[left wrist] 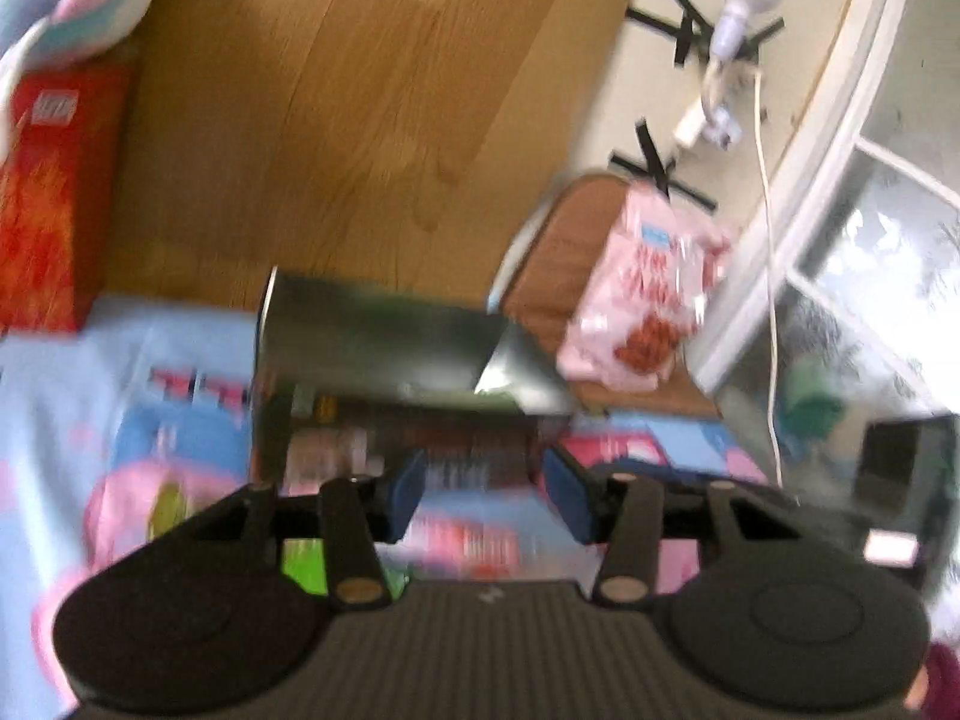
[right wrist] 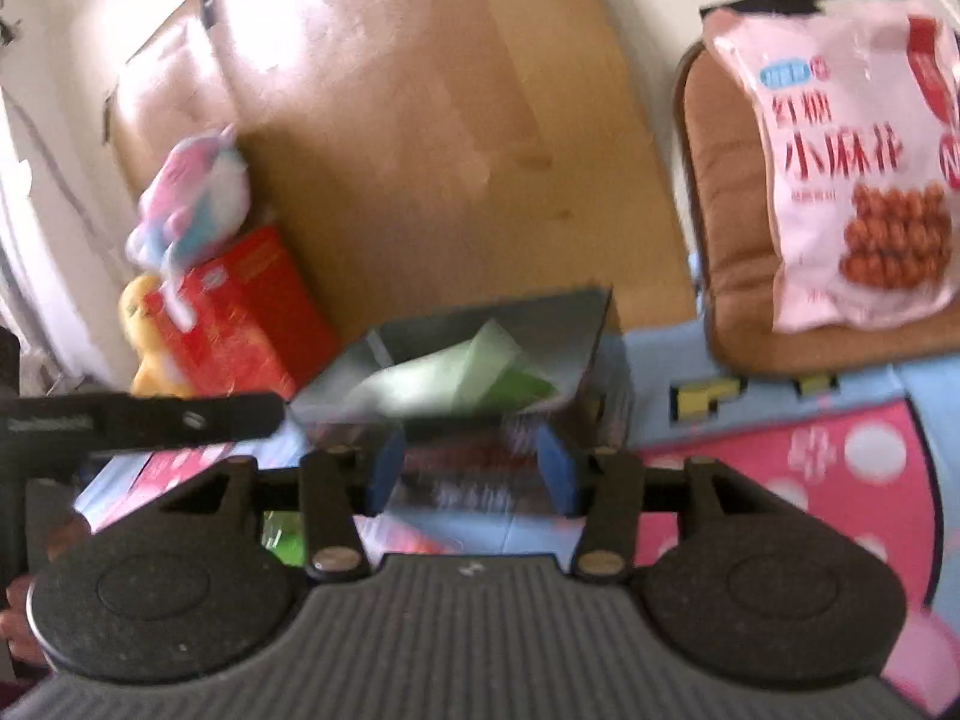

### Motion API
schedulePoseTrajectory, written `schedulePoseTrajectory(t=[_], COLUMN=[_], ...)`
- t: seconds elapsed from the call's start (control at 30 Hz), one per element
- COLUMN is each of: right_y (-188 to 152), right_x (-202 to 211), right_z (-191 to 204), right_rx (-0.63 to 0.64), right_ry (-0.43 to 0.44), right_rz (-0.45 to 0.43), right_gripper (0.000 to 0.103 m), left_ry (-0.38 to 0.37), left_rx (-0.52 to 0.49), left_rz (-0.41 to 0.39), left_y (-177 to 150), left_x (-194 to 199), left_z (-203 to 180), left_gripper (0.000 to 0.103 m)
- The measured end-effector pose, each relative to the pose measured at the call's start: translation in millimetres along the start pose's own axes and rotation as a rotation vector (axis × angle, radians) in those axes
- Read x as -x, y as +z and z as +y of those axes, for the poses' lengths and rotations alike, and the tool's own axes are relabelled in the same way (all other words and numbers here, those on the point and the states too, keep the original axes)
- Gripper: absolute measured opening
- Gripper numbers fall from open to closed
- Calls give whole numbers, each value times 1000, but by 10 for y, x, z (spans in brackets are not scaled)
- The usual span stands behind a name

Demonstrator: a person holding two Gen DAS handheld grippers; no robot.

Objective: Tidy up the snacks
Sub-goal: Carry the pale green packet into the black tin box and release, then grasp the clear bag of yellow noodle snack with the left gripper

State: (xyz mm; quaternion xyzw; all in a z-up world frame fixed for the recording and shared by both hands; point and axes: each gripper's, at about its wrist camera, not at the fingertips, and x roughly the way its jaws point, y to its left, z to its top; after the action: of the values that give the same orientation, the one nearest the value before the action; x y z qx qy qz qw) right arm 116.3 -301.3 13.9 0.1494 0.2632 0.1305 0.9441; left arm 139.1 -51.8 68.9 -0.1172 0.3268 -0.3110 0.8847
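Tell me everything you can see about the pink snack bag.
The pink snack bag is a glossy plastic pouch, apparently full and sealed. It has red Chinese lettering, a small blue label, and a picture of brown round snacks low on its front. It lies on a brown cushion, beside the wooden board. No gripper touches it.

Right wrist view: open box (right wrist: 480, 360) at centre on the play mat (right wrist: 840, 480), w/ a snack packet (right wrist: 462, 375) inside; wooden board (right wrist: 420, 120) behind it at 12. Plush toy (right wrist: 192, 198) sits on a carton (right wrist: 240, 312) at 9–10, and a snack bag (right wrist: 852, 180) lies on the seat cushion (right wrist: 720, 210) at 2. Left wrist view: box (left wrist: 384, 348) dead ahead, bag (left wrist: 648, 288) on cushion (left wrist: 558, 252) at 2, carton (left wrist: 54, 198) at 9.
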Motion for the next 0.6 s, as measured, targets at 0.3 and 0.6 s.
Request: schedulePoseTrajectory(t=[0.3,0.6], right_y=[-269,-354], right_x=[102,457], right_z=[240,-7], right_rx=[37,14], right_ry=[53,-250], right_rz=[59,-57], right_gripper=[49,45], left_ry=[33,85], left_rx=[55,-140], left_rz=[129,67], left_y=[-517,-642], left_x=[-107,-184], left_z=[30,-390], left_gripper=[53,32])
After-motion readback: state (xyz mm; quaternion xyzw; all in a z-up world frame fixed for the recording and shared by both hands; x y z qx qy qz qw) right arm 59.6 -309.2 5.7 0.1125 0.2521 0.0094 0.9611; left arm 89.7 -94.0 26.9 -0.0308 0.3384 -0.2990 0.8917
